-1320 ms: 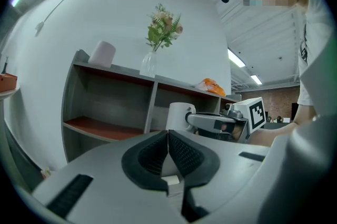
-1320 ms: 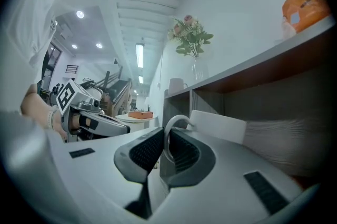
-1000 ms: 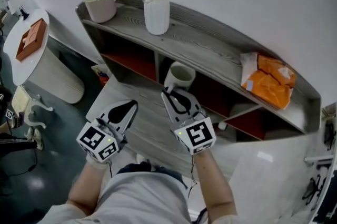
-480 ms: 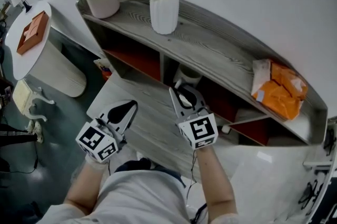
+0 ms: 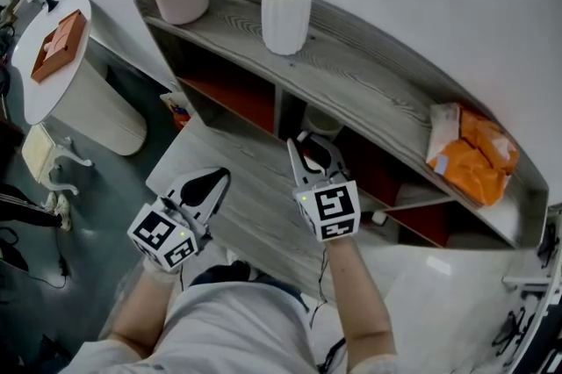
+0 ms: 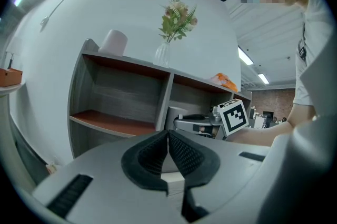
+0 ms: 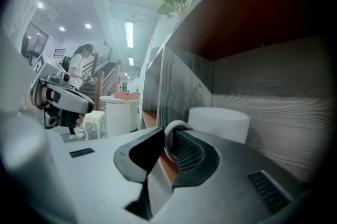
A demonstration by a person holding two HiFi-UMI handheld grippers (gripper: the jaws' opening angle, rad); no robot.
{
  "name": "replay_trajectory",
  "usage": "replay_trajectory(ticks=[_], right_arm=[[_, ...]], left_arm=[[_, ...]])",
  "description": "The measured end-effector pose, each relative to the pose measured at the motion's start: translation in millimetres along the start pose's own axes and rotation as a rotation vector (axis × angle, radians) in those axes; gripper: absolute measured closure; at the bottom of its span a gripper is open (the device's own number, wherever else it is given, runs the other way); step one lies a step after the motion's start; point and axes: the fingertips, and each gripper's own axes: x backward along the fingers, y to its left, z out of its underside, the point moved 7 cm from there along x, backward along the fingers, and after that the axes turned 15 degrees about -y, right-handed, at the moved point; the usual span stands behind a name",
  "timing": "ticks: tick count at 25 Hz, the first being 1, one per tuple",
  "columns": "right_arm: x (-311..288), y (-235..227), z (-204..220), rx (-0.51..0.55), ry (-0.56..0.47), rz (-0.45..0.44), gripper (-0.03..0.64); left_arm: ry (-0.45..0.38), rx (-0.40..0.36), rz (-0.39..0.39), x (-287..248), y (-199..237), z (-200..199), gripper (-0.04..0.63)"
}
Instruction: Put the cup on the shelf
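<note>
grey shelf (image 5: 369, 87) compartment is receiving the white cup (image 7: 218, 122); right claw (image 7: 166, 139) is gripping its handle, judged rigid but breakable; left claw (image 6: 168, 136) is sitting clenched, empty.

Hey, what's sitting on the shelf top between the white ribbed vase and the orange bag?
Nothing. In the head view the grey wooden shelf top is bare from the white ribbed vase to the orange bag.

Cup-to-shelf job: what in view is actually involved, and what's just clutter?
In the job:
- cup, handle gripped by the right tongs
- shelf, cup inside its middle compartment

Lying about:
- flower vase, white pot and orange bag on the shelf top
- round side table
- left tongs, shut, empty
</note>
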Motion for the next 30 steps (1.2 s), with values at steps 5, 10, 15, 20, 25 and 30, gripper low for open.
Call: replay_trajectory(ticks=[5,10,15,20,25,30], right_arm=[[-4,0,0,-0.007,0.018,0.012,0.575],[-4,1,1,-0.019,0.021,0.021,0.522],[2,-2,1,-0.041,0.011,0.036,0.503],[16,-2,-3,-0.054,-0.005,0.057,0.503],[35,4,-14,-0.076,-0.050,0.080,0.520],[61,18,-24,-0.098,-0.089,0.097,0.555]], left_arm=[[0.001,0.002,-0.013,5,1,1,0.578],[0.002,0.000,-0.020,9,-1,2,0.578],[-0.001,-0.002,-0.023,12,-2,2,0.578],[-0.007,0.002,-0.019,14,-4,1,0.578],[-0.012,0.021,0.010,11,-8,1,0.578],[-0.013,0.031,0.061,2,-18,1,0.578]])
